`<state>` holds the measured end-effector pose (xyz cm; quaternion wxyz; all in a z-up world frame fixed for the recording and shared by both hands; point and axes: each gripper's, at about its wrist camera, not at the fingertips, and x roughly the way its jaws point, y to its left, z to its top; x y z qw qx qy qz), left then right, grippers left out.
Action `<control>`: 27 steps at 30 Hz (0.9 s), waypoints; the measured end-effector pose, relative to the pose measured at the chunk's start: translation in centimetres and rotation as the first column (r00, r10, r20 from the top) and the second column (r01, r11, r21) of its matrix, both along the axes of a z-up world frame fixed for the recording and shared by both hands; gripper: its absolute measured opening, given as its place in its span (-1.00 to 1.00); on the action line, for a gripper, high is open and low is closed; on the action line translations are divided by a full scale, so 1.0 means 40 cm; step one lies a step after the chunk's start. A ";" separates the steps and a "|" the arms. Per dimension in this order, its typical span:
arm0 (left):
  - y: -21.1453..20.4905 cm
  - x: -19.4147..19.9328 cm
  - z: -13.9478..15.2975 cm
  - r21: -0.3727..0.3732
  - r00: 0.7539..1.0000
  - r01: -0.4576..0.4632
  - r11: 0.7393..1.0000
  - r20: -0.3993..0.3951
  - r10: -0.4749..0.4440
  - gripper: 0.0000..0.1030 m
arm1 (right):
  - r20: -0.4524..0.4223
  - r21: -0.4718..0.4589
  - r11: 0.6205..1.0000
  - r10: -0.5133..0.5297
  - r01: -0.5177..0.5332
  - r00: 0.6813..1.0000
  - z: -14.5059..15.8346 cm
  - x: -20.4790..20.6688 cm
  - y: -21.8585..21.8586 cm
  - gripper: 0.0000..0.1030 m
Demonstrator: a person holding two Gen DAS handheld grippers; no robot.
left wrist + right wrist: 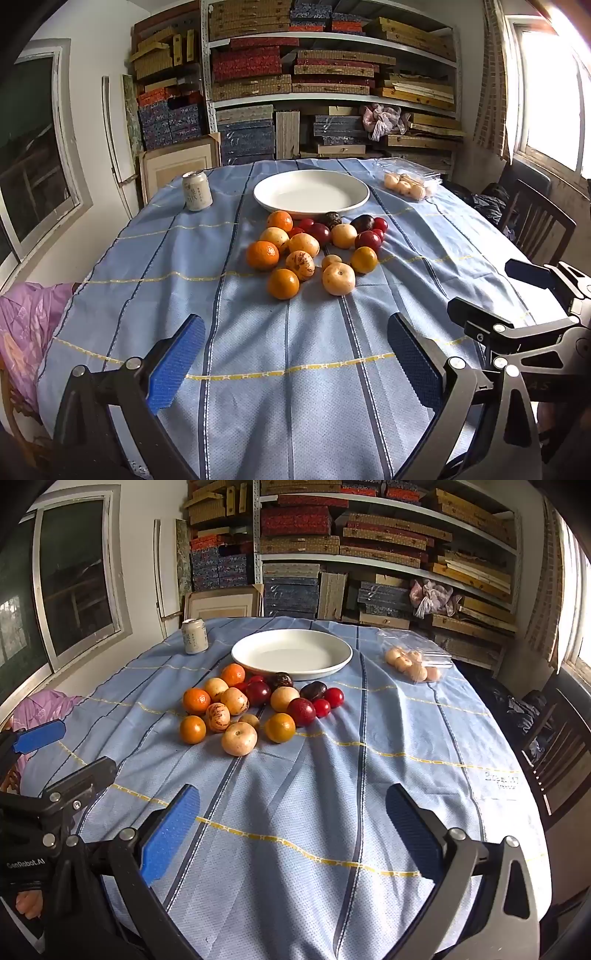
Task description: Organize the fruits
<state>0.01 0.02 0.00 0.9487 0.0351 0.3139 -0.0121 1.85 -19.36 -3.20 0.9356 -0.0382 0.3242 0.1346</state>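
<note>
Hovering over the near edge of the tabletop (295,369), both tools are standing idle: the left gripper (295,365) is holding its blue jaws spread wide with nothing between them, and the right gripper (293,834) is doing the same, each angled down toward the blue striped cloth.

The fruits (314,251) are all lying loose in one mixed cluster near the middle of the tabletop, just in front of the white plate (266,195). Oranges such as the nearest orange (283,283) are sitting among pale yellow fruits like the nearest pale fruit (338,278), with red plums (367,240) and a couple of dark fruits toward the plate side. The plate is sitting bare toward the far edge, and nothing is resting in it.

A drink can (197,191) is standing upright toward the far left corner, and a clear plastic box of small pale fruits (406,184) is lying toward the far right corner, well apart from the pile.

Judging from this, the sorting is not yet begun: every piece is waiting to be picked up and placed, presumably onto the plate or into groups by kind. The nearest orange and the nearest pale fruit are looking like the easiest first reaches.
</note>
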 end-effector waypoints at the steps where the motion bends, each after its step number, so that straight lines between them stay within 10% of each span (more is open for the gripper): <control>1: 0.000 0.000 0.000 0.000 1.000 0.001 1.000 -0.003 -0.001 0.93 | -0.001 0.001 1.000 0.001 -0.001 1.000 -0.001 0.000 0.000 0.92; 27: 0.017 0.020 -0.043 -0.020 0.998 -0.029 0.999 -0.049 0.028 0.93 | -0.019 0.029 1.000 0.008 -0.008 1.000 -0.013 0.005 0.001 0.92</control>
